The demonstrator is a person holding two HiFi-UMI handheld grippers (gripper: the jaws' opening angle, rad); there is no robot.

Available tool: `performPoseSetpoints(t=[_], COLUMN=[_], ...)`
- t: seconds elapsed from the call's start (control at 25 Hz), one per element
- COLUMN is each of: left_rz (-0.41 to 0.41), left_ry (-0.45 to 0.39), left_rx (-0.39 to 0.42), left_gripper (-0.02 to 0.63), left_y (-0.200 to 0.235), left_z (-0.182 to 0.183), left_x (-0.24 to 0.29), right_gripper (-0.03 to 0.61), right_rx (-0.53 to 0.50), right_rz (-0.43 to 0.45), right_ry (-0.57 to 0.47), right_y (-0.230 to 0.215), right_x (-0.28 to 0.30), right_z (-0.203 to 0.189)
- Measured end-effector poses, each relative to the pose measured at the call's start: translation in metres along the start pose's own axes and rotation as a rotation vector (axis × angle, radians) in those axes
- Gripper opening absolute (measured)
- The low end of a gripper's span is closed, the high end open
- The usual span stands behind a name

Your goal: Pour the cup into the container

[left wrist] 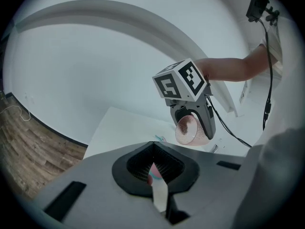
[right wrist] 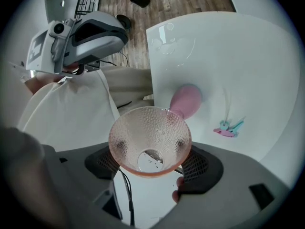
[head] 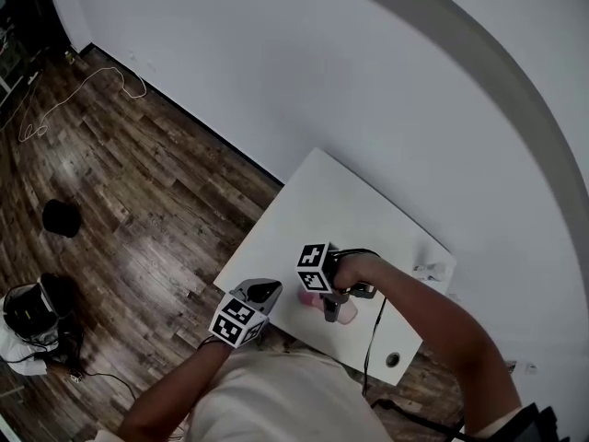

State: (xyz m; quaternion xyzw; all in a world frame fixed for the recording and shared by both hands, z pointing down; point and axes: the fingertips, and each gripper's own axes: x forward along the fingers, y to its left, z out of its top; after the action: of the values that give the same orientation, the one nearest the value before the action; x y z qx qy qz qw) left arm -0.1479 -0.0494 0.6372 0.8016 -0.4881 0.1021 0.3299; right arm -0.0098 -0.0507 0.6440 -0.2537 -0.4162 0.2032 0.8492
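My right gripper [head: 333, 304] is shut on a pink, dimpled, see-through cup [right wrist: 150, 144] over the near part of the white table [head: 340, 210]. The cup is tipped on its side, with its mouth facing the right gripper view's camera. Only a few dark specks cling to its bottom. In the left gripper view the cup [left wrist: 190, 130] hangs tilted under the marker cube. A pink rounded container [right wrist: 187, 100] stands on the table just beyond the cup. My left gripper [head: 267, 291] hovers at the table's near left edge, apart from both, with its jaws together on nothing.
Small teal and pink clips [right wrist: 228, 127] lie on the table to the right of the container. A black cable [left wrist: 233, 132] trails from the right gripper. A round hole [head: 394, 359] sits near the table's front right corner. The table stands against a white wall with wood floor [head: 138, 182] on its left.
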Motion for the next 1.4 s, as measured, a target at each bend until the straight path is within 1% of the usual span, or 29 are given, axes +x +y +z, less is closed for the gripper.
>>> performPoseSetpoints(t=[0.24,0.52,0.76,1.0,1.16,1.4], left_rz=[-0.025,-0.017,-0.02,-0.037,-0.061,-0.106], left_ry=[0.018,0.026,0.032,0.024,0.021,0.007], left_rx=[0.021,0.011,0.018,0.008,0.005,0.027], left_gripper=[0.011,0.011,0.011,0.011,0.011,0.011], left_y=[-0.013,-0.019,-0.019,-0.027,-0.033,-0.041], left_z=[-0.001,-0.002,0.009,0.017,0.024,0.037], left_x=[-0.004,-0.007,-0.012,-0.008,-0.006,-0.003], right_gripper=[0.365,0.365,0.365,0.365,0.365,0.365], right_rx=[0.014,0.038,0.052,0.084,0.113,0.151], right_rz=[0.01,0.007,0.0,-0.05,-0.065,-0.088], right_ry=[-0.141,-0.308,-0.474,-0.648,-0.765,-0.887], right_y=[0.008,0.006,0.009,0.004,0.005,0.005], right_x=[0.004,0.0,-0.012,-0.023,-0.034,-0.042], right_z=[0.008,0.012,0.012,0.008,0.005,-0.004])
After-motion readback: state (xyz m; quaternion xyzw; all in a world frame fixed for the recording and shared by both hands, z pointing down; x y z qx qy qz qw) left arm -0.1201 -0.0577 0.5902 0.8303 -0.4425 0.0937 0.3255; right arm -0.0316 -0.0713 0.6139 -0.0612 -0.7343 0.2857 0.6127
